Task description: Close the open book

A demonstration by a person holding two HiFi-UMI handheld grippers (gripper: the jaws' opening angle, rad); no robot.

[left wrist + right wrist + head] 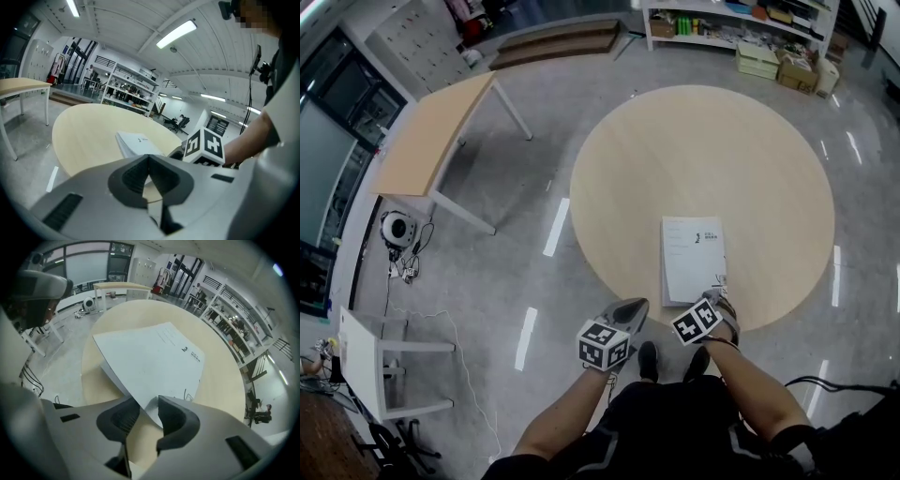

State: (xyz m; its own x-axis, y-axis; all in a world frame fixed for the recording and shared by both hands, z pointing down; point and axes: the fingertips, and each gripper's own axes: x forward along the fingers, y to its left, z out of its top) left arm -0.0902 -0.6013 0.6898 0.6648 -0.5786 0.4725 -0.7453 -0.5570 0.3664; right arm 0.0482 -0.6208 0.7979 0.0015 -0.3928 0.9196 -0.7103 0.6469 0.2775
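Note:
A white-covered book (694, 258) lies near the front edge of the round wooden table (694, 141), its cover folded over the pages. In the right gripper view the cover (154, 357) spreads over the page block, and its near corner pokes between my right gripper's (149, 406) jaws. Those jaws stand apart around the thin corner with a gap showing. In the head view the right gripper (719, 292) sits at the book's near right corner. My left gripper (633, 307) hovers off the table's edge to the left of the book, shut and empty, with its tips (149, 157) meeting.
A rectangular wooden table (431, 136) stands on the floor at far left, with a small white stand (366, 361) closer in. Cables (403, 262) trail across the floor there. Shelves with boxes (741, 28) line the far wall. The person's feet (649, 361) are under the table's near edge.

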